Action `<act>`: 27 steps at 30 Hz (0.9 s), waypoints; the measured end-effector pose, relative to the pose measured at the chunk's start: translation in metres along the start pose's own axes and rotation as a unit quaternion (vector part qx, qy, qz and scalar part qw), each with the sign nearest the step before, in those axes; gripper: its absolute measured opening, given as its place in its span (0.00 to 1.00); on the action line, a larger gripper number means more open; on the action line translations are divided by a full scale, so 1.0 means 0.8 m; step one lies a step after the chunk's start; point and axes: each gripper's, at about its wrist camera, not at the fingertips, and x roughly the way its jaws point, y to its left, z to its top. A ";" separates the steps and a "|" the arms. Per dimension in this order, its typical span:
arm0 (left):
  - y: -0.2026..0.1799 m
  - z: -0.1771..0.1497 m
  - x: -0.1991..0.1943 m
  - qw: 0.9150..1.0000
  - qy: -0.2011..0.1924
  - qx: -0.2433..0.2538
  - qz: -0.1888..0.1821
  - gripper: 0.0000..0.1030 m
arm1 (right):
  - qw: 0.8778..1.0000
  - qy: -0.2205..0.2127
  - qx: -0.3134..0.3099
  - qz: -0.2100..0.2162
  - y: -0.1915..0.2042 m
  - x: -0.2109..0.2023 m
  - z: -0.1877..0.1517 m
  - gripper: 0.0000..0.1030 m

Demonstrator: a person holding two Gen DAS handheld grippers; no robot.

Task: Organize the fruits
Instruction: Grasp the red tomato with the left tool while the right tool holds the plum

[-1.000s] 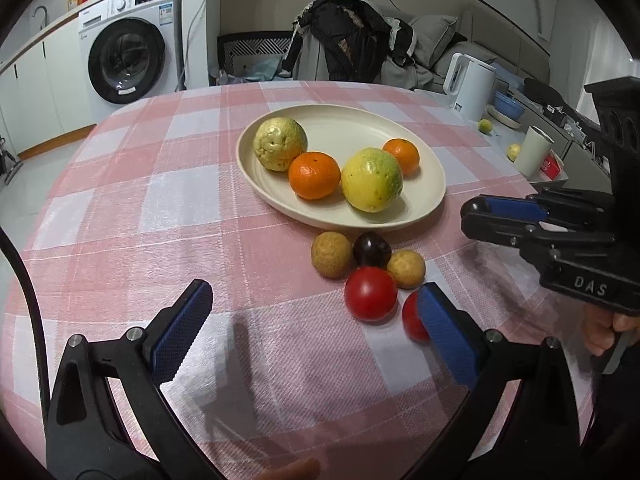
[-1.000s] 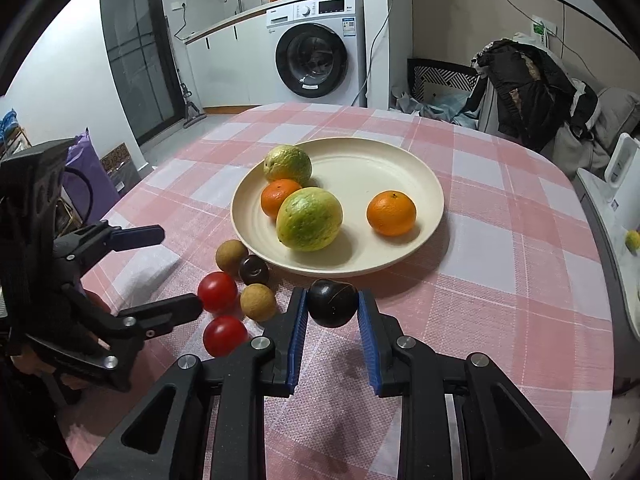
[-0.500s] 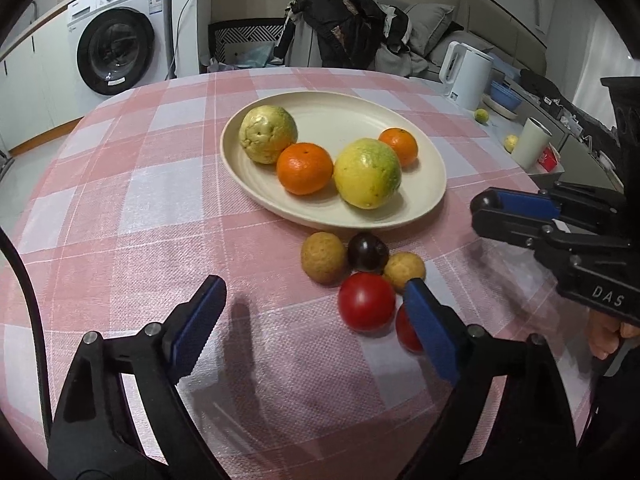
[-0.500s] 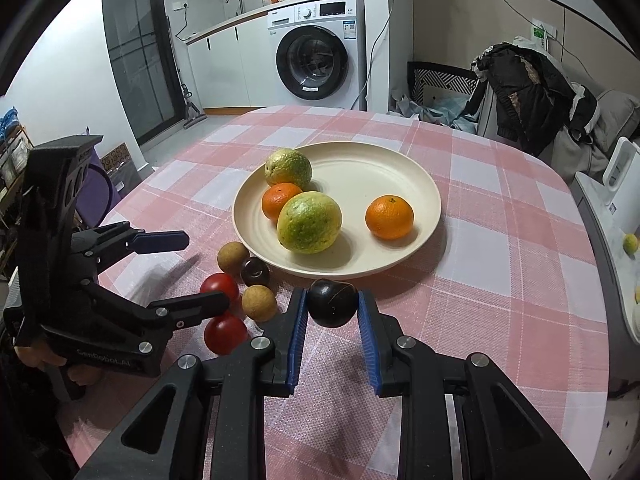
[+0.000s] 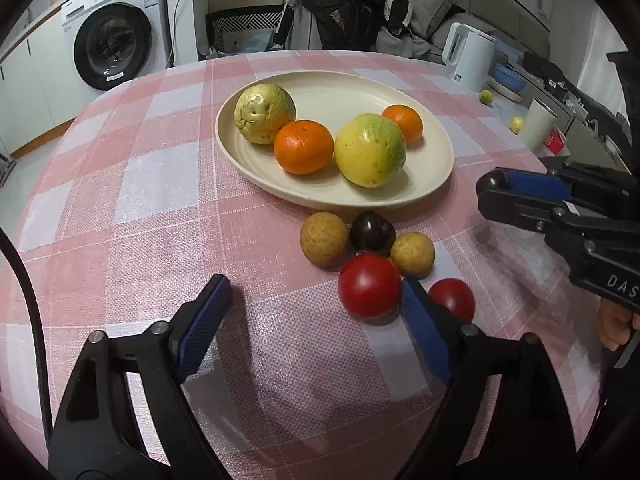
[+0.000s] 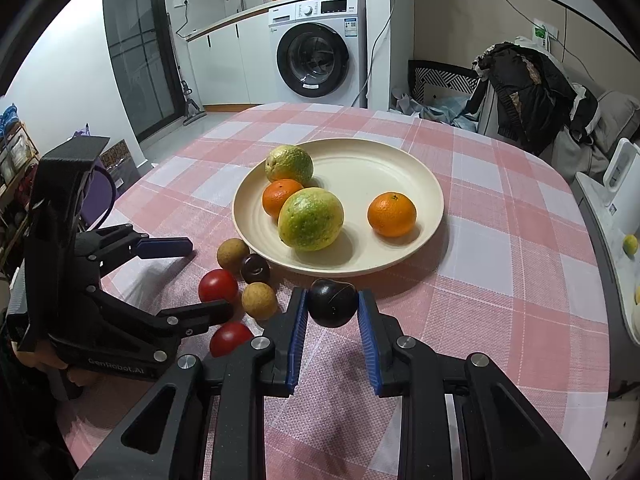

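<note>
1. Closing in now, the left gripper (image 5: 316, 304) has slid forward toward the loose fruit, its jaws wide apart, one blue pad between the two red tomatoes (image 5: 369, 285).
2. Right gripper (image 6: 333, 304) stays clamped on a dark plum (image 6: 332, 302), held just short of the cream plate (image 6: 420, 176).
3. On the plate: two guavas (image 6: 311, 219) and two oranges (image 6: 392, 214).
4. Beside its rim on the checked tablecloth (image 5: 160, 184) sit two brown longans (image 5: 325, 239) and another dark plum (image 5: 372, 232).
</note>
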 end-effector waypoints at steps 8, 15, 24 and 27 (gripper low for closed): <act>0.007 -0.008 -0.008 1.000 -0.002 0.007 0.002 0.71 | 1.000 0.002 -0.003 0.000 0.001 0.002 0.000 0.25; 0.007 -0.011 -0.012 1.000 -0.009 0.011 -0.006 0.48 | 1.000 0.004 -0.007 0.000 0.004 0.004 -0.001 0.26; -0.003 -0.012 -0.018 0.999 -0.018 0.034 -0.029 0.25 | 1.000 0.004 -0.008 0.001 0.005 0.004 -0.001 0.25; -0.005 -0.013 -0.020 0.999 -0.022 0.035 -0.029 0.25 | 1.000 0.004 -0.008 0.001 0.005 0.004 -0.001 0.25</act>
